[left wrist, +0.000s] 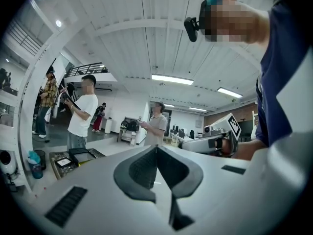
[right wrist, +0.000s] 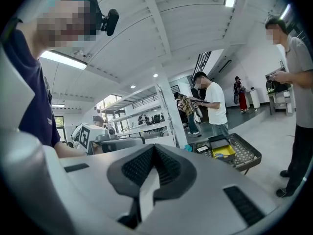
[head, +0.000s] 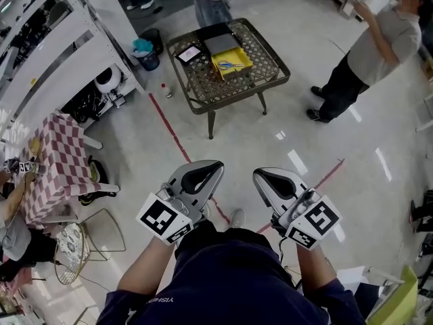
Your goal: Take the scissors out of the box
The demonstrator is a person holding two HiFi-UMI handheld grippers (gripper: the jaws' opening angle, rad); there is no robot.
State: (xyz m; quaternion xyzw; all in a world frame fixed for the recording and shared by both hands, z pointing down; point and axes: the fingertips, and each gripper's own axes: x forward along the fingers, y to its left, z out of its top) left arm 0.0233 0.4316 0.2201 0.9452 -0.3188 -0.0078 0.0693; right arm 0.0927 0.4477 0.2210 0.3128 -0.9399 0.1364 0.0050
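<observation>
Left gripper (head: 215,168) and right gripper (head: 260,176) sit empty, jaws pressed together. Scissors (head: 229,66) lie in the box (head: 243,57) on the far surface (head: 203,87). Reaching in with jaws unopened could shove them aside.

A navy short-sleeved shirt (head: 230,279) is worn; marker cubes (head: 162,219) are fitted on the grey left tool (head: 218,166) and right tool (head: 258,176).

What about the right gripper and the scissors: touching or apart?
Apart. The head view shows open floor between the right gripper and the scissors in the yellow box.
</observation>
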